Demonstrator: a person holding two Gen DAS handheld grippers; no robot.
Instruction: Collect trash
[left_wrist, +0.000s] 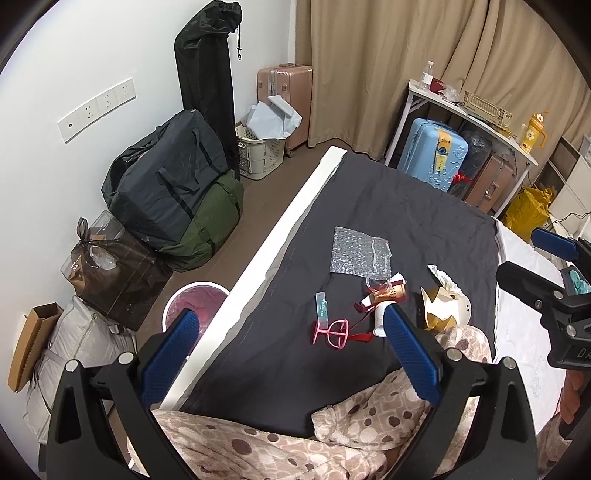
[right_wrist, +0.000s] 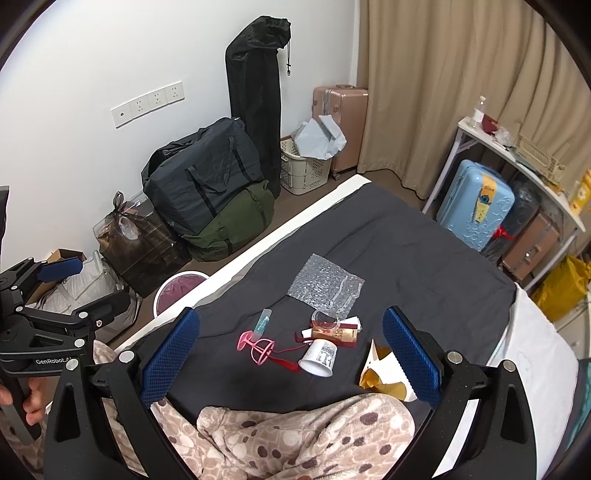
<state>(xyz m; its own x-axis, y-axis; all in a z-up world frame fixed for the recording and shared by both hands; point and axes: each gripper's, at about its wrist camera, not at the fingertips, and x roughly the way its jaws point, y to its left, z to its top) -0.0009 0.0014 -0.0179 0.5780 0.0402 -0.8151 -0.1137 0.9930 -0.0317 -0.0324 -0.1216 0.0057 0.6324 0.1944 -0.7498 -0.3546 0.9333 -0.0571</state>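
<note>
Trash lies on the dark bed sheet: a bubble-wrap bag, a pink plastic frame, a small teal packet, a white paper cup, a brown-gold wrapper and a gold-lined paper box. A white bin with a purple liner stands on the floor beside the bed. My left gripper is open and empty above the near bed edge. My right gripper is open and empty above the trash.
A spotted fleece blanket lies on the near bed. Duffel bags, a brown plastic bag, a laundry basket and suitcases line the walls. A white table stands at the far right.
</note>
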